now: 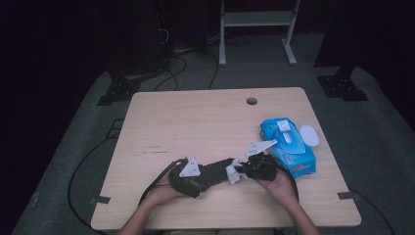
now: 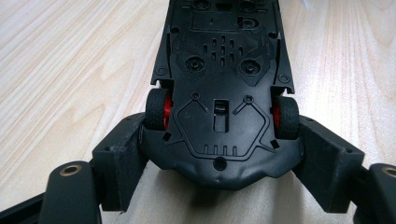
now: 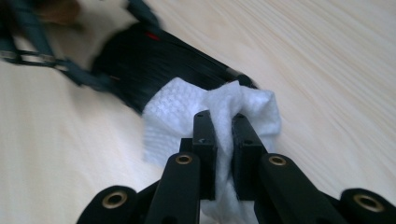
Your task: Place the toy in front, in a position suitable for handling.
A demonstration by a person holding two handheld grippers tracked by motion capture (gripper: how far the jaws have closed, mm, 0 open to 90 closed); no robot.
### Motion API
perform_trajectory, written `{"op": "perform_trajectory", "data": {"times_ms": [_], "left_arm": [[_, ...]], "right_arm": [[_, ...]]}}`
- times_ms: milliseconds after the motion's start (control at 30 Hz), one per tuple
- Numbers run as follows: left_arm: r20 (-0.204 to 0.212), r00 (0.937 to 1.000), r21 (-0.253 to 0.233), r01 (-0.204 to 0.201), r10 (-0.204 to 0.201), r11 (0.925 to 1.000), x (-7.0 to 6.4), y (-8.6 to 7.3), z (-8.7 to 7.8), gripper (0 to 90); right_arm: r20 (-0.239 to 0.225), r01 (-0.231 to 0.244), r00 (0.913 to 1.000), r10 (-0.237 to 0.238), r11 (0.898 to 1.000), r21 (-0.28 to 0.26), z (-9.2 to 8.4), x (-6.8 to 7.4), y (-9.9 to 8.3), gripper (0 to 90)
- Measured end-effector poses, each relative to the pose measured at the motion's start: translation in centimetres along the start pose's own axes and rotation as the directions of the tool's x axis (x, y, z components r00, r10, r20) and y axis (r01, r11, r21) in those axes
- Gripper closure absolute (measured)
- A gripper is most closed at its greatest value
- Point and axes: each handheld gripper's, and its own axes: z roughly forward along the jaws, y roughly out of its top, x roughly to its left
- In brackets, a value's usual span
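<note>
A black toy car (image 2: 223, 65) with red-hubbed wheels lies belly up, and my left gripper (image 2: 222, 154) is shut on its end, one jaw on each side by the wheels. In the high view the car (image 1: 215, 171) stretches between both hands near the table's front edge, with the left gripper (image 1: 201, 176) at its left end. My right gripper (image 3: 223, 126) is shut on a folded white wipe (image 3: 175, 109) that rests against the car's other end (image 3: 140, 60). From above, the wipe (image 1: 234, 172) sits between the car and the right gripper (image 1: 243, 171).
A blue pack of wipes (image 1: 288, 146) with its white lid flipped open lies right of the hands, near the table's right edge. The wooden table (image 1: 195, 117) has a cable hole (image 1: 251, 101) at the back. Cables trail off the front left.
</note>
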Motion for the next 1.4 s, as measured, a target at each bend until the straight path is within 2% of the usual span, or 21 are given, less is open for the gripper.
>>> {"op": "perform_trajectory", "data": {"times_ms": [33,100,133,200,233,333,467,533,633,700,733,767,867,933,967,1067,1100,1167,1233,1300,1400], "left_arm": [[0.001,1.0000,0.000,0.003,-0.003,1.0000,0.0,0.0,0.0,23.8],[0.003,1.0000,-0.002,0.004,-0.004,1.0000,0.1,0.0,0.0,23.8],[0.004,0.9999,-0.006,0.012,-0.012,0.9999,0.1,0.0,0.0,23.8],[0.004,0.9999,-0.005,0.014,-0.014,0.9999,0.2,0.0,0.1,23.8],[0.003,0.9999,-0.006,0.016,-0.016,0.9999,0.2,0.0,0.1,23.8],[0.000,0.9999,-0.004,0.014,-0.014,0.9999,0.2,0.0,0.1,23.8],[0.004,0.9998,-0.007,0.020,-0.020,0.9998,0.2,0.0,0.1,23.8],[0.003,0.9998,-0.005,0.017,-0.017,0.9998,0.2,0.0,0.1,23.8],[0.003,0.9999,-0.005,0.016,-0.016,0.9999,0.2,0.0,0.1,23.8],[0.002,0.9999,-0.004,0.014,-0.014,0.9999,0.2,0.0,0.1,23.8],[0.002,0.9999,-0.005,0.016,-0.016,0.9999,0.2,0.1,0.0,23.8],[0.002,0.9998,-0.008,0.017,-0.017,0.9998,0.2,0.1,0.0,23.8],[0.002,0.9999,-0.014,0.013,-0.013,0.9998,0.2,0.2,0.0,23.8],[0.000,1.0000,-0.006,0.008,-0.008,0.9999,0.2,0.2,0.1,23.8],[-0.001,1.0000,-0.003,0.008,-0.008,1.0000,0.2,0.2,0.2,23.7],[-0.003,0.9997,-0.008,0.022,-0.022,0.9997,0.4,0.0,0.0,23.7],[-0.003,0.9996,-0.017,0.028,-0.028,0.9995,0.5,0.0,-0.1,23.7],[0.001,0.9995,-0.022,0.031,-0.031,0.9993,0.5,0.0,-0.1,23.8],[0.001,0.9997,-0.012,0.023,-0.023,0.9997,0.4,0.1,0.1,23.8],[0.002,1.0000,-0.004,0.004,-0.004,1.0000,0.2,0.1,0.2,23.8],[0.002,1.0000,0.000,0.008,-0.008,1.0000,0.1,0.2,0.2,23.8]], "right_arm": [[-0.001,-0.039,0.9993,0.039,0.999,0.008,-0.2,-0.9,-0.4,81.7],[-0.012,-0.070,0.9975,0.070,0.998,0.009,-0.4,-1.5,-0.8,81.7],[-0.017,-0.069,0.9974,0.070,0.998,0.005,-0.5,-1.4,-0.9,81.7],[-0.087,-0.053,0.9949,0.050,0.998,-0.037,-0.3,-0.6,-0.5,81.7],[-0.101,-0.040,0.9943,0.036,0.998,-0.040,-0.1,-0.2,-0.2,81.7],[-0.087,0.033,0.9957,-0.032,0.999,0.010,0.5,0.5,0.3,81.9],[-0.042,-0.024,0.9988,0.026,0.999,0.035,-0.1,-1.2,-0.5,81.9],[-0.061,-0.045,0.9971,0.046,0.999,0.021,-0.4,-1.3,-0.7,81.9],[-0.120,-0.004,0.9928,0.004,1.000,-0.002,0.1,-0.4,-0.1,81.8],[-0.108,0.015,0.9941,-0.013,1.000,0.015,0.7,0.0,0.2,81.7],[-0.104,0.004,0.9946,-0.003,1.000,0.013,0.8,-0.2,0.1,81.7],[-0.102,-0.020,0.9945,0.021,1.000,0.012,0.8,-0.5,0.1,81.8],[-0.041,-0.080,0.9960,0.079,0.997,-0.010,0.6,-1.5,-0.2,81.9],[-0.012,-0.111,0.9938,0.111,0.993,-0.040,1.0,-1.5,0.2,81.8],[-0.017,-0.121,0.9926,0.120,0.991,-0.055,1.4,-1.3,0.5,81.5],[0.021,-0.108,0.9937,0.110,0.992,-0.069,2.5,-0.7,1.2,81.4],[0.028,-0.105,0.9938,0.107,0.992,-0.074,2.6,-0.9,1.2,81.7],[0.022,-0.141,0.9894,0.143,0.987,-0.070,2.4,-1.5,1.0,81.8],[0.018,-0.154,0.9877,0.156,0.986,-0.061,1.8,-2.0,0.5,81.8],[0.007,-0.126,0.9919,0.127,0.991,-0.040,1.2,-1.7,0.3,82.0],[-0.008,-0.068,0.9977,0.068,0.998,-0.001,0.6,-0.4,0.3,82.1]]}}
